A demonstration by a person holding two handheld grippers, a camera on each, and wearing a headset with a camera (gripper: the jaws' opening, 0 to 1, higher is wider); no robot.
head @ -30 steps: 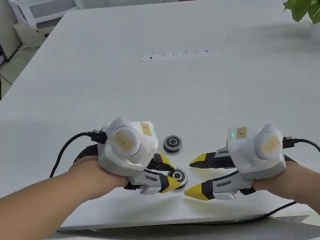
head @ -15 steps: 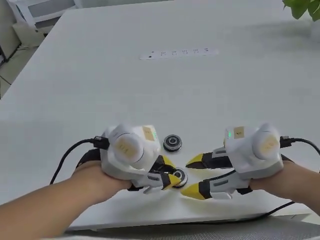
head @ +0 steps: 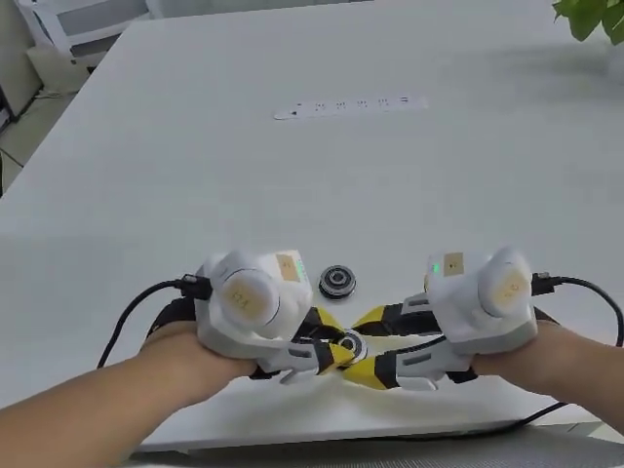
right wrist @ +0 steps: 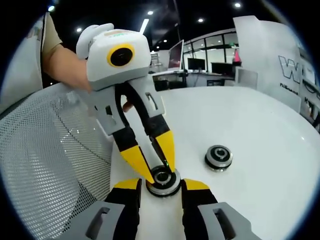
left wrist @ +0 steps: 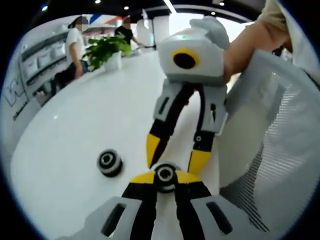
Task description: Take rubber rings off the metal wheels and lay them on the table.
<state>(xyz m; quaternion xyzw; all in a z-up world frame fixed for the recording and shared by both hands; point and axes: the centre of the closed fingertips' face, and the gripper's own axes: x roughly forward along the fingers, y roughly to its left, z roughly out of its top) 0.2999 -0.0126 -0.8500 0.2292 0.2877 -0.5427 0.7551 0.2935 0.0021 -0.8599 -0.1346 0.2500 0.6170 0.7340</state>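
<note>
Left gripper (right wrist: 157, 165) pinches one metal wheel (left wrist: 165, 175); right gripper's (left wrist: 175, 157) fingers (left wrist: 199, 161) flank it

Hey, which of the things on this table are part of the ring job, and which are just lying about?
Job: the wheel between the claws, the second wheel beyond it, the left claw, the right claw.
Lying about: the power strip, the plant at the far corner.
</note>
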